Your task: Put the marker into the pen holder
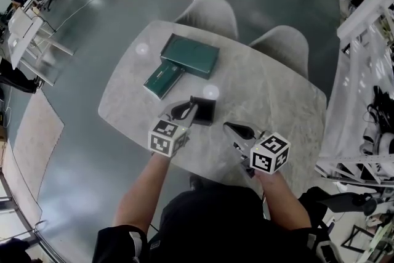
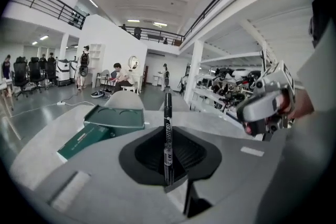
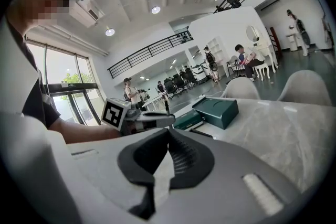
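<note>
Head view is filled by a pale table (image 1: 280, 92), on which a green box (image 1: 191, 55) is laid, with a slimmer green case (image 1: 163, 80) touching its near-left side. A black holder (image 1: 204, 111) is set nearer the person, apart from the boxes.

The left gripper (image 1: 187, 112) is held with its tips right at the holder's left edge. In the left gripper view its jaws are seen pinched on a black marker (image 2: 168, 136), which is kept upright with its upper end above the pads. Whether the marker is already over the holder's opening cannot be told.

The right gripper (image 1: 236, 130) is held to the right of the holder, near it but not touching. In the right gripper view its jaws are seen pressed together with nothing between them, and the left gripper is seen across the table beside the green boxes.

Two grey chairs (image 1: 210, 13) are tucked against the table's far side.
</note>
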{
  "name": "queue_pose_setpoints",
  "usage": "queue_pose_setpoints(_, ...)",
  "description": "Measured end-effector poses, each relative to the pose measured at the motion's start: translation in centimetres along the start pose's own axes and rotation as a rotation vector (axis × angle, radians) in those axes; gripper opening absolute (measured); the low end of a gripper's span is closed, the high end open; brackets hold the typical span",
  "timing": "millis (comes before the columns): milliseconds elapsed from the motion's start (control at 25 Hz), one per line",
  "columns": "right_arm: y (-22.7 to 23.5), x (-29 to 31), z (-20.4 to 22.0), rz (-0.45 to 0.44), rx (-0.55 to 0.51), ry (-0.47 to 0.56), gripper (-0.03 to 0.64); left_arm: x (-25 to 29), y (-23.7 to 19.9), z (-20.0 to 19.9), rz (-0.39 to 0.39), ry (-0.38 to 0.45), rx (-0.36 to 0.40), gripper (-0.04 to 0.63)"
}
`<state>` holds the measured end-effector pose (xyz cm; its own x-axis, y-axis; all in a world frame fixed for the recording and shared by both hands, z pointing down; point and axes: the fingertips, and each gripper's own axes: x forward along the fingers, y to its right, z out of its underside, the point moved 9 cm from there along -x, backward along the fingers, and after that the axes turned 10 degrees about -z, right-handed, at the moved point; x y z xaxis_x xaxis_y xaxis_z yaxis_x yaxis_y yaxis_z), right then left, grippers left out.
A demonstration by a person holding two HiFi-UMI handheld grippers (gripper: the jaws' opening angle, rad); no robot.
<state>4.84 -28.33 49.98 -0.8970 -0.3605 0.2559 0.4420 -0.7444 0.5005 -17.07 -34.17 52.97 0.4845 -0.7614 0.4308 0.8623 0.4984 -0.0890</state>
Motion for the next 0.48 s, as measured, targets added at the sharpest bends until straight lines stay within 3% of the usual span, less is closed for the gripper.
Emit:
queue_pose_setpoints(80,-0.2,0.0,0.0,0.000,0.001,0.003,0.003,0.3,0.2,-0.9,0.030,0.045,-0.071,0.054)
queue_pose_setpoints(160,-0.3,-0.1,0.1,0.000,0.004,0.003,0.003,0.9,0.3,-0.5,0.023,0.051,-0.092,0.054)
queue_pose_setpoints(480,0.3,-0.3,0.7,0.016,0.018,-0.001,0.003,1.4,-0.2,4.1,-0.036,-0.025,-0.034,0.055)
